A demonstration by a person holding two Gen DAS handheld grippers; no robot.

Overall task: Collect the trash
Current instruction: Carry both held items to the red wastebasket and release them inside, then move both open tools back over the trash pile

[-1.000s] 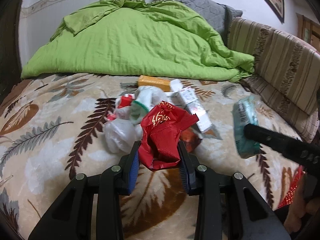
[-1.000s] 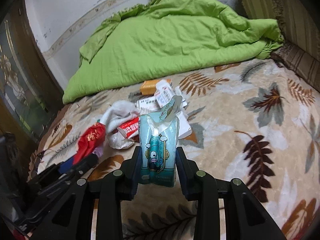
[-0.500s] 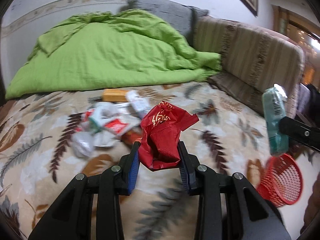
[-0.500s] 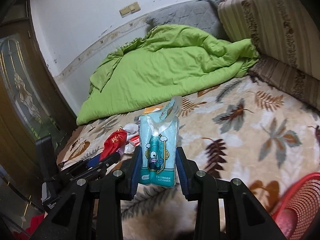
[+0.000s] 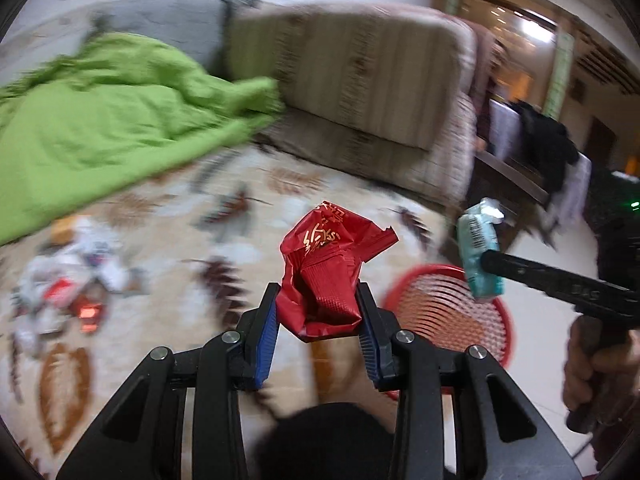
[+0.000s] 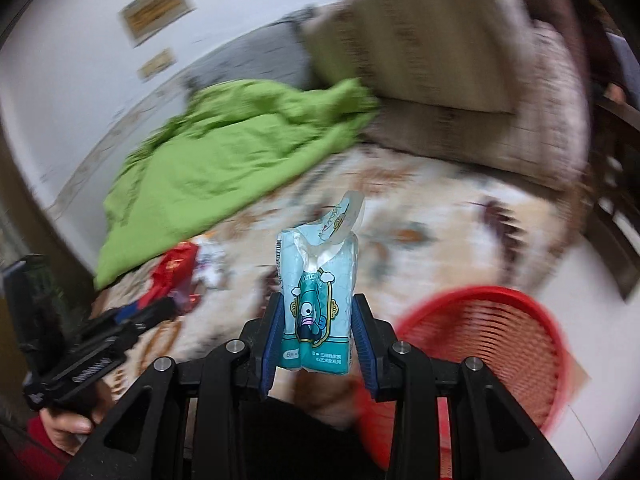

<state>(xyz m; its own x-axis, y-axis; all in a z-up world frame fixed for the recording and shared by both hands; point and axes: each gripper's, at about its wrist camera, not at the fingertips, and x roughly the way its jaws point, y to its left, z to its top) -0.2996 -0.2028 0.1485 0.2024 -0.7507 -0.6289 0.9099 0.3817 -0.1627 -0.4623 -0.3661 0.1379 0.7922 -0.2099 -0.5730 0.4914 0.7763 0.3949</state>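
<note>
My left gripper [image 5: 318, 312] is shut on a crumpled red wrapper [image 5: 326, 272] and holds it in the air, just left of a red mesh basket [image 5: 452, 316] on the floor. My right gripper [image 6: 316, 320] is shut on a light blue tissue pack [image 6: 316, 296] with a cartoon print, held above the bed edge, left of the basket [image 6: 492, 344]. In the left wrist view the tissue pack [image 5: 478, 256] hangs over the basket's far rim. A pile of leftover trash [image 5: 68, 292] lies on the leaf-patterned blanket [image 5: 168, 264]. Both views are motion-blurred.
A green quilt [image 5: 100, 128] is bunched at the back of the bed. A striped headboard cushion [image 5: 360, 88] stands along the right side. A dark wooden rack with clothes [image 5: 544, 148] stands beyond the bed. The floor around the basket is pale tile.
Both grippers have swung right, away from the trash pile, each still holding its item. The red basket has come closer and now lies just below and right of both.
</note>
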